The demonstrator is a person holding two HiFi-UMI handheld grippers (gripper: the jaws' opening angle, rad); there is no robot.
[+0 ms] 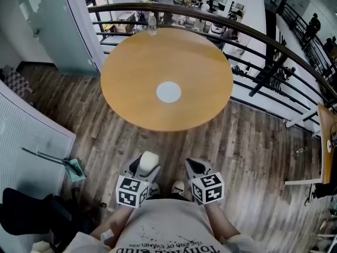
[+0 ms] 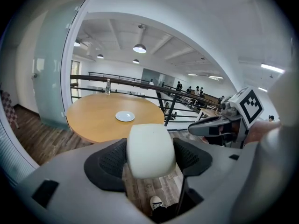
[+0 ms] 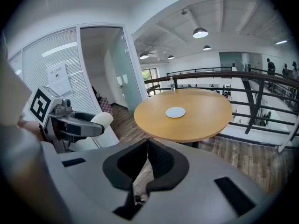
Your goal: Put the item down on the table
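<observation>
My left gripper (image 1: pixel 146 168) is shut on a white rounded item (image 1: pixel 149 161), held over the wooden floor short of the round wooden table (image 1: pixel 131 83). In the left gripper view the white item (image 2: pixel 150 151) fills the gap between the black pads (image 2: pixel 108 162). My right gripper (image 1: pixel 195 167) hangs beside it, shut and empty; its pads (image 3: pixel 161 158) meet with nothing between them. On the table's middle lies a white round plate (image 1: pixel 168 91), and a water bottle (image 1: pixel 152 24) stands at the far edge. The right gripper view also shows the left gripper (image 3: pixel 77 125) and the item (image 3: pixel 101 121).
A dark metal railing (image 1: pixel 253 33) curves behind and to the right of the table, with a drop beyond it. A green dustpan and broom (image 1: pixel 71 166) lie on the floor at the left, by a black chair (image 1: pixel 26 215). Another table's edge (image 1: pixel 325 136) shows at the far right.
</observation>
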